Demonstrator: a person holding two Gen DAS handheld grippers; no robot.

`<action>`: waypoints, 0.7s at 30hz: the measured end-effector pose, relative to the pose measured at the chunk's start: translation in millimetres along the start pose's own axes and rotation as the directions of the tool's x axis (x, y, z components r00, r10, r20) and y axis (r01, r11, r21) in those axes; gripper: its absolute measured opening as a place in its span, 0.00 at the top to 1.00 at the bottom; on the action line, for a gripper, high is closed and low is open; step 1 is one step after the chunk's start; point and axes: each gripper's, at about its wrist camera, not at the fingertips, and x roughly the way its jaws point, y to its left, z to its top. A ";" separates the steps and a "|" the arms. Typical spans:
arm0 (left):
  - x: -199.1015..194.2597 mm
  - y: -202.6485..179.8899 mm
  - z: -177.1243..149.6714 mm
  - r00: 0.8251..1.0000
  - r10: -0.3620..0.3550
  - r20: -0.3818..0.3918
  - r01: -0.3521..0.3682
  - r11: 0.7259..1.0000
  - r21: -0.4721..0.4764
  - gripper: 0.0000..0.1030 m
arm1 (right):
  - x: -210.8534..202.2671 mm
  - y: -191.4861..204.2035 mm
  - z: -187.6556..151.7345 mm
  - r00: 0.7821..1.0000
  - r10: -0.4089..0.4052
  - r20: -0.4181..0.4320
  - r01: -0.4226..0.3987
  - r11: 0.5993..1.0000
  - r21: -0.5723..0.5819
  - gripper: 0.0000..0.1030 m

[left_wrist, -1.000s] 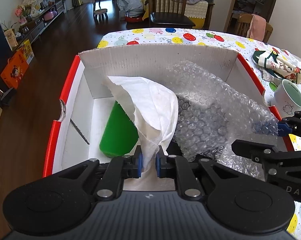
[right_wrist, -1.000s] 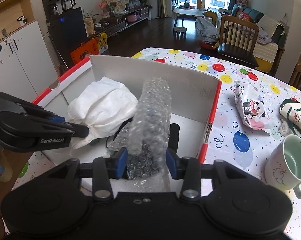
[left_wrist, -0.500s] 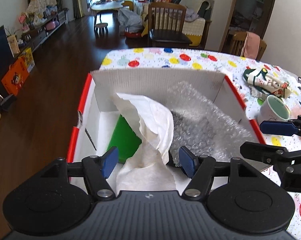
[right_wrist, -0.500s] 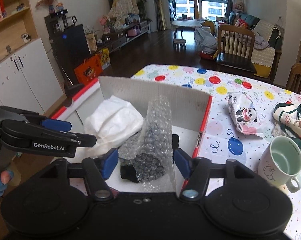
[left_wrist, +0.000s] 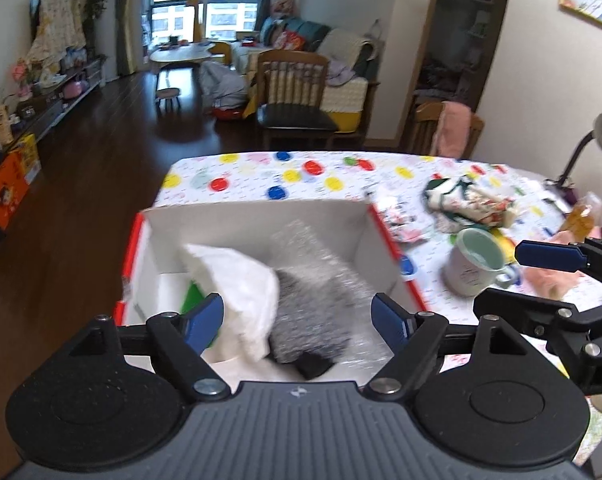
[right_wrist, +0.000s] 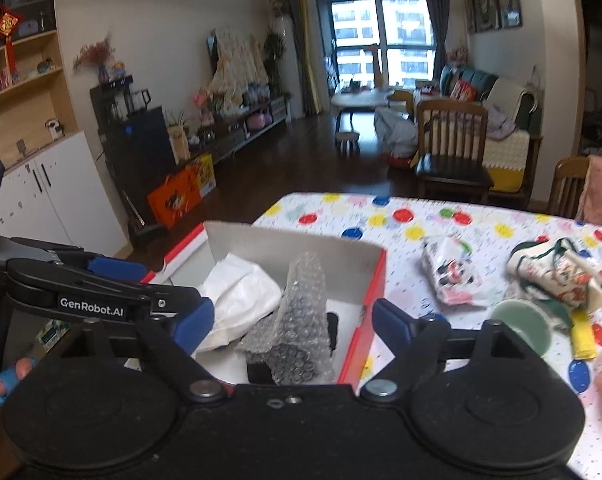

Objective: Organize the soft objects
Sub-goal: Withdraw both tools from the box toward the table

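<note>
A white box with red edges sits open-topped at the near corner of the dotted tablecloth. Inside, a crumpled white cloth leans up on the left side, its upper edge standing above the floor of the box — a green thing shows partly beneath it. Just beside the cloth, on the right, a sheet of clear bubble wrap rises in a rumpled peak, draped over something black that can't be made out.
</note>
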 end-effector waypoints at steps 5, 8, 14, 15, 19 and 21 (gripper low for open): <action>-1.6 -20.7 6.7 0.998 -0.070 0.007 0.070 0.997 0.013 0.18 | -25.4 -14.5 -1.7 0.998 -0.049 0.044 0.048 0.999 0.021 0.09; -1.8 -34.8 10.6 0.993 -0.114 0.017 0.114 0.993 0.020 0.17 | -38.8 -27.3 -3.4 0.993 -0.095 0.066 0.093 0.995 0.033 0.05; 5.1 -69.0 22.5 0.983 -0.177 0.039 0.175 0.984 0.045 0.14 | -63.2 -62.0 -10.2 0.979 -0.183 0.095 0.177 0.982 0.064 0.01; 8.0 -75.2 25.1 0.983 -0.180 0.039 0.178 0.983 0.049 0.13 | -66.3 -68.9 -11.4 0.976 -0.195 0.097 0.189 0.979 0.070 0.01; 21.7 -96.8 37.2 0.978 -0.206 0.035 0.205 0.978 0.043 0.08 | -79.8 -101.9 -19.0 0.964 -0.250 0.093 0.239 0.965 0.110 0.01; 29.6 -107.7 42.8 0.977 -0.210 0.041 0.208 0.977 0.044 0.03 | -85.1 -119.5 -23.2 0.957 -0.277 0.088 0.265 0.955 0.132 0.01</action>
